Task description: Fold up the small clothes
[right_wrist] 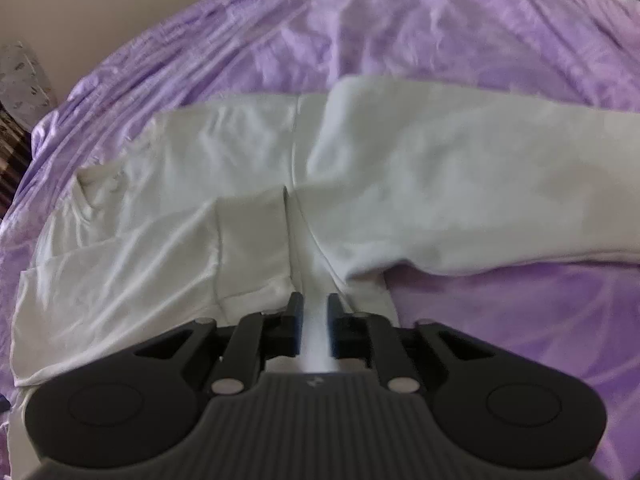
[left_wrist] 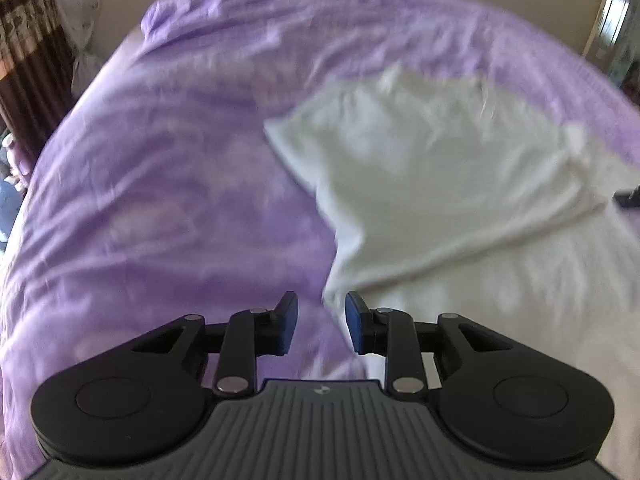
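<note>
lying white garment [right_wrist: 248, 184], purple bedsheet [right_wrist: 400, 32]

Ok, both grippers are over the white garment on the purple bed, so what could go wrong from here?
1. The right gripper has white fabric running between its barely parted jaws; lifting away could snag that strip and drag the white garment out of its fold.
2. The left gripper is open at the garment's edge, over the purple bedsheet; a grab there might pinch the sheet too.
3. The garment lies creased and uneven, so further folds may come out crooked.
</note>
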Available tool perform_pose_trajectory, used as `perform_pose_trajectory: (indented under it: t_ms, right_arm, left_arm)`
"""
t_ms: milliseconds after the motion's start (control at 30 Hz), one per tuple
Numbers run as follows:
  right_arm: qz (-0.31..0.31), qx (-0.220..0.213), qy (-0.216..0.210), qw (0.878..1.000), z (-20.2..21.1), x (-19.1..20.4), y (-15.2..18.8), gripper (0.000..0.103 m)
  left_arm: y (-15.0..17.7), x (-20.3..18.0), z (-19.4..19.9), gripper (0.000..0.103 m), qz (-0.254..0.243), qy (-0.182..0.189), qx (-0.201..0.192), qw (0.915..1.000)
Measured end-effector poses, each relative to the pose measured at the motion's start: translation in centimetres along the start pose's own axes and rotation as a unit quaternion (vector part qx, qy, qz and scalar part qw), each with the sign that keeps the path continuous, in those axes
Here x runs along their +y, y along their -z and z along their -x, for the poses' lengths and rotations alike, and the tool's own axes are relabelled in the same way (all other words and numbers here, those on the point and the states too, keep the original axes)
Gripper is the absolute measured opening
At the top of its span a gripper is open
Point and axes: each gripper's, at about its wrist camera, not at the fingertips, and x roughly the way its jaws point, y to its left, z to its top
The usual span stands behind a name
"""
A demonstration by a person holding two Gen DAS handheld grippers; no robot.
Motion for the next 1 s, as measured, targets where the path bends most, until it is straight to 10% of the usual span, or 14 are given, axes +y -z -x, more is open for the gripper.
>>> perform_pose_trajectory:
  t_ms: [133,333,533,600,700,867,1000]
  right_arm:
    - [0.014,-0.03,-0.024,0.999,1.0,0.8,-0.8,0.013]
    - [0.057,-0.044,-0.051,0.996,-0.8,3.3,-1.6,0.014]
    - [0.069,-0.061,-0.055,0.994,-2.8,4.1,-2.6,0.013]
    - [0.067,-0.069,-0.062,0.993,-3.4,4.0,-2.6,0.009]
    - [0.067,-0.065,-0.065,0.994,-4.7,4.0,-2.5,0.008]
    - [0.087,-0.083,-0.071,0.99,-4.7,4.9,-2.3,0.007]
    - [0.119,-0.047,0.004,0.992,-6.8,5.3,-1.8,0.007]
  left_arm:
    - [-2.9,2.5,0.2,0.044,0.094,0.017,-0.055,0.9939]
    - [-6.3,6.9,-5.7,0.044,0.259,0.049,-0.078,0.9614]
    - [-6.8,8.5,-11.7,0.043,0.316,0.072,-0.069,0.9436]
    - [-6.7,8.5,-12.8,0.028,0.327,0.082,-0.066,0.9392]
    - [-7.4,7.7,-13.6,0.004,0.304,0.072,-0.07,0.9472]
    - [-8.7,4.7,-9.1,0.003,0.186,0.053,-0.157,0.9685]
    - [-9.0,2.8,-10.9,0.003,0.09,-0.031,-0.133,0.9866]
